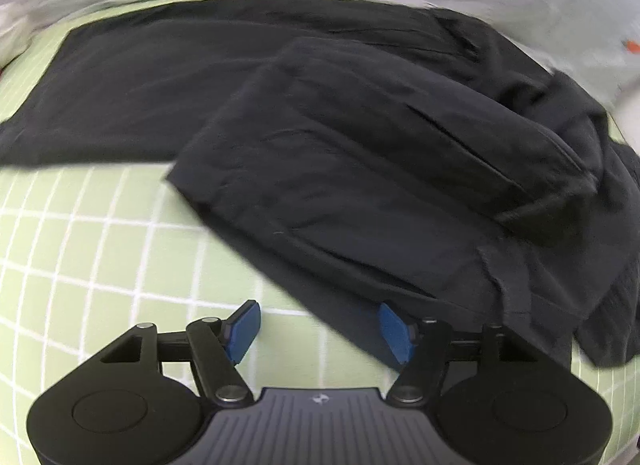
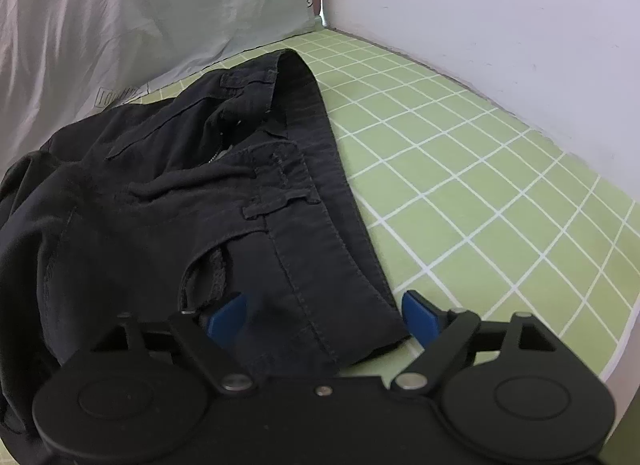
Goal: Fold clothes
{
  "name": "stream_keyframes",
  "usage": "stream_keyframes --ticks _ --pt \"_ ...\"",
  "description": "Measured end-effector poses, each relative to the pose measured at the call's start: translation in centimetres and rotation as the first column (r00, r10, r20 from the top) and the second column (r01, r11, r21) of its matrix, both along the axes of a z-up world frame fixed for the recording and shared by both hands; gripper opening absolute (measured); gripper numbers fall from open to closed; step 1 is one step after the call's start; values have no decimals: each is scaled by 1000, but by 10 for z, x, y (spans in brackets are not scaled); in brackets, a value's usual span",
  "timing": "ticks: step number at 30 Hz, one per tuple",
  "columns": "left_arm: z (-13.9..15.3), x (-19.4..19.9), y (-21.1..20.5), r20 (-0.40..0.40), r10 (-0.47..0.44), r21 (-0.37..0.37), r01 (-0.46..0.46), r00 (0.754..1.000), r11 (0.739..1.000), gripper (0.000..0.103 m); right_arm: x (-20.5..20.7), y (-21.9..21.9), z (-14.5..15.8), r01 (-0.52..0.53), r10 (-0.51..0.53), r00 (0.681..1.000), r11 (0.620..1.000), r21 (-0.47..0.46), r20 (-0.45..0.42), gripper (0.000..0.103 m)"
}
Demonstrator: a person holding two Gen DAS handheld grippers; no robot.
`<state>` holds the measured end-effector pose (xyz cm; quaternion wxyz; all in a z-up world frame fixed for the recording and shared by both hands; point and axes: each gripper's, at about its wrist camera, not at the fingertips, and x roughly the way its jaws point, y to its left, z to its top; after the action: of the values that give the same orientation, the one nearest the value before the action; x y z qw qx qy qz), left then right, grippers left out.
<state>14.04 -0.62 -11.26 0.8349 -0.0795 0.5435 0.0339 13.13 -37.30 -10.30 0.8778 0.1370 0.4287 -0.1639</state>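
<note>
Green gridded mat (image 2: 480, 193) covered the work surface, with a white wall (image 2: 500, 25) at the far right and a pale sheet (image 2: 140, 17) with a carrot print hanging behind. Black trousers (image 1: 360, 153) lay across the mat, one leg stretched flat toward the far side, the other leg folded back over the upper part in a loose, thick bundle. Waistband (image 2: 304, 201) end, with belt loops and an open fly, faced the right wrist camera and looked rumpled, not squared. Judged from this, a first fold was in place but rough; edges weren't aligned, the far leg was not yet brought in, so most of the folding was left. Left gripper (image 1: 320, 329) hovered released at the near hem edge, jaws apart, one pad over bare mat and the other at the cloth's border, nothing pinched. Right gripper (image 2: 320, 317) was also released, jaws wide, straddling the waistband corner; cloth sat between the pads but they didn't press on it.
</note>
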Motion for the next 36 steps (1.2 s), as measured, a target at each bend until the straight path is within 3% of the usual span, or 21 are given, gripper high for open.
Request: stream_keyframes --ticks 5,9,15,20,36 --pt "-1 3 -17 -3 -67 88 67 998 994 72 2 5 -4 -16 16 1000 1000 -16 -10 93" --pt "-3 4 -11 -9 -39 76 40 999 996 80 4 11 -8 -47 46 999 997 -53 -28 95" --pt "-3 4 -7 -12 -34 77 35 999 996 81 3 15 -10 -67 66 997 996 -64 -27 97" --pt "-5 -1 0 -23 -1 76 3 1000 997 92 4 19 -12 -72 69 997 994 -83 -32 101" --pt "-4 1 2 -23 5 79 -4 1000 997 94 5 16 -13 -74 72 997 994 -83 -28 103"
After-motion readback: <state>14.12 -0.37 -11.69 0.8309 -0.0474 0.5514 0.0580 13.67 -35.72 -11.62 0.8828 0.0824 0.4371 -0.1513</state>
